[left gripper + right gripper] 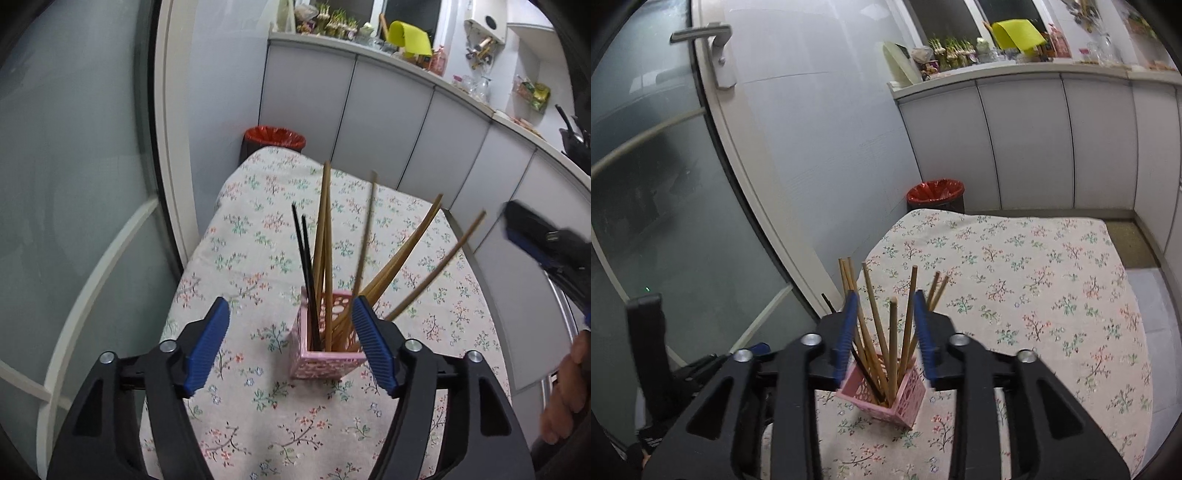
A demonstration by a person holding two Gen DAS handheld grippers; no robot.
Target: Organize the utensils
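The left wrist camera sits just behind the left gripper, looking down and forward along its fingers over the flowered table, close to the pink holder of chopsticks. It faces the far corner with the red bin and the cabinets. The right wrist camera rides behind the right gripper, higher and closer over the same holder, facing the same corner. Both views share the table, the bin, the cabinets and the glass door. The right gripper shows at the right edge of the left view.
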